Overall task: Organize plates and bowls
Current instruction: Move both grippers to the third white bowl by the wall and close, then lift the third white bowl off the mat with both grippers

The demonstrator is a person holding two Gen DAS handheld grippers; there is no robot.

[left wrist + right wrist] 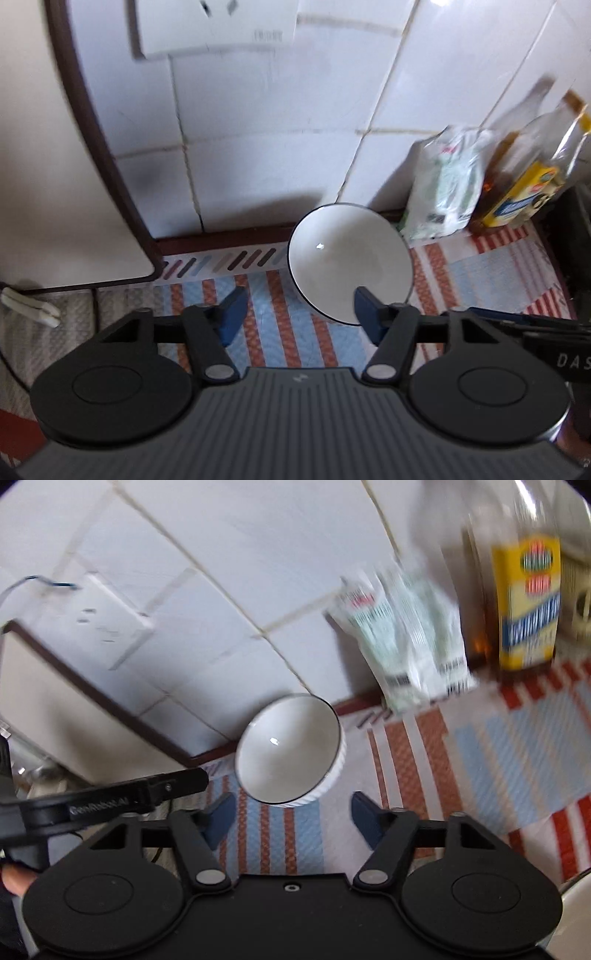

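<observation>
A white bowl point(349, 264) with a thin black rim and ribbed outside stands on the striped mat point(280, 332) close to the tiled wall. My left gripper point(300, 314) is open. Its right pad point(367, 314) overlaps the bowl's near rim, and I cannot tell whether it touches. The left pad hangs over bare mat. In the right wrist view the same bowl point(291, 746) lies just beyond my open right gripper point(291, 812), its near edge between the fingertips and untouched. One finger point(173, 786) of the left gripper reaches in from the left, toward the bowl's rim.
A white-and-green plastic bag point(447, 184) and a yellow-labelled oil bottle point(524, 192) stand against the wall to the right of the bowl. A beige appliance with a brown edge point(55, 166) fills the left. A wall socket point(214, 26) sits above. A pale dish rim point(576, 915) shows at the lower right.
</observation>
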